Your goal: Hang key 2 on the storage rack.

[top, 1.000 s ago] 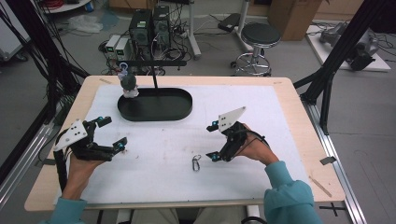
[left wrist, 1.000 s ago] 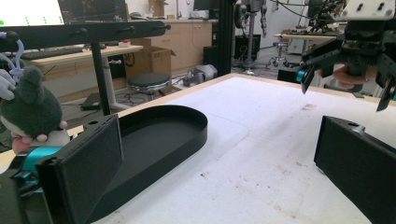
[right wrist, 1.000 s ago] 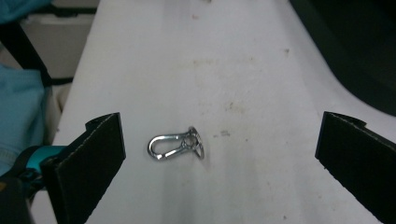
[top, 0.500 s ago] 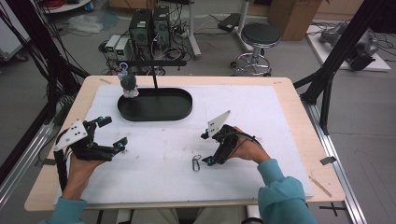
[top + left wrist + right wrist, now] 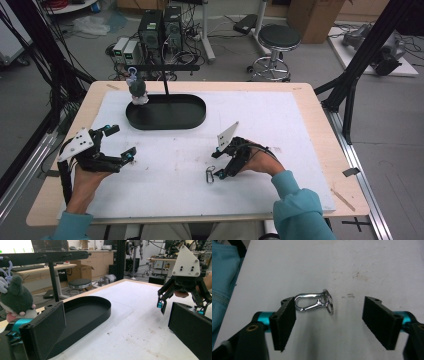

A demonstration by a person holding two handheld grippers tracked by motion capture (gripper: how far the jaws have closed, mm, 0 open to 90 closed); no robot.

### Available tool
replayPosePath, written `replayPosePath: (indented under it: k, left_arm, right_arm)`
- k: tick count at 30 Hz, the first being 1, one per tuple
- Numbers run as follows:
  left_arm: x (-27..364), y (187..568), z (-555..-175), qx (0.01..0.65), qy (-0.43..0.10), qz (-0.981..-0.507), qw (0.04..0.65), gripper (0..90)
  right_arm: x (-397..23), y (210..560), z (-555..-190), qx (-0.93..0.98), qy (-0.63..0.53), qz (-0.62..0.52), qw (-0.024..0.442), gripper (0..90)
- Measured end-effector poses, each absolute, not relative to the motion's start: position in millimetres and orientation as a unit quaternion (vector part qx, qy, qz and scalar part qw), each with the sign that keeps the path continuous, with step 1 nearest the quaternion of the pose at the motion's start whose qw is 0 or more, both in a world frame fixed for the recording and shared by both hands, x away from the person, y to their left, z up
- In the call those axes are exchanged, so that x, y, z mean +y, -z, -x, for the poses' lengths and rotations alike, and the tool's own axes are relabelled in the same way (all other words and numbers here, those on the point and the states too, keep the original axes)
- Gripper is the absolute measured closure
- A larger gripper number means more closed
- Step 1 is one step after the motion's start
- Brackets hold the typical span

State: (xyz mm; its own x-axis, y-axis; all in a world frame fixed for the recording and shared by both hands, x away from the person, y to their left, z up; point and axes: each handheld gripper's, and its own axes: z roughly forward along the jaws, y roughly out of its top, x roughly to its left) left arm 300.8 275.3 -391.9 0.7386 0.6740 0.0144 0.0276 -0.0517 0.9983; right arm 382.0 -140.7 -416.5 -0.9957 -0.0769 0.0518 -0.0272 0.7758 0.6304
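A silver carabiner clip with key rings (image 5: 312,302) lies flat on the white mat (image 5: 280,125); in the high view the clip (image 5: 210,175) is near the mat's front middle. My right gripper (image 5: 332,322) points down over it. Its jaws have just been closing and still stand apart. The clip sits between them, its left end at the left pad (image 5: 284,322), and the right pad is well clear. From above, the right gripper (image 5: 217,164) is just right of the clip. My left gripper (image 5: 122,141) rests open and empty at the mat's left.
A black oval tray (image 5: 195,120) sits at the back of the mat, with a black post and crossbar (image 5: 165,67) rising from it. A grey plush toy (image 5: 137,91) hangs at its left end. The left gripper view shows the tray (image 5: 100,315) and the right gripper (image 5: 181,308).
The right gripper has moved left and down over the clip, and its jaws have narrowed. The left gripper has stayed where it was.
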Motion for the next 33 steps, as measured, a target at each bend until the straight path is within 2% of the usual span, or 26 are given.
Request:
replayPosePath:
  k: [2, 9, 13, 19, 33]
  left_arm:
    - [275.4, 391.9, -300.8, 0.258, -0.253, -0.679, 0.639, 1.7]
    - [275.7, 391.9, -300.8, 0.259, -0.253, -0.677, 0.640, 1.7]
    - [275.8, 392.0, -301.0, 0.260, -0.253, -0.678, 0.640, 1.7]
    - [276.2, 391.7, -300.8, 0.259, -0.254, -0.678, 0.640, 1.7]
    - [276.1, 392.1, -300.9, 0.260, -0.255, -0.681, 0.635, 1.7]
  right_arm:
    - [-140.0, 417.4, -382.6, -0.942, 0.333, -0.030, 0.043, 37.1]
    - [-138.6, 419.7, -384.1, -0.945, 0.321, -0.035, 0.054, 50.8]
    - [-138.0, 421.0, -385.1, -0.944, 0.322, -0.031, 0.059, 54.0]
    - [-137.1, 421.3, -385.6, -0.945, 0.318, -0.030, 0.066, 64.4]
    - [-135.8, 421.4, -385.2, -0.946, 0.317, -0.036, 0.055, 78.3]
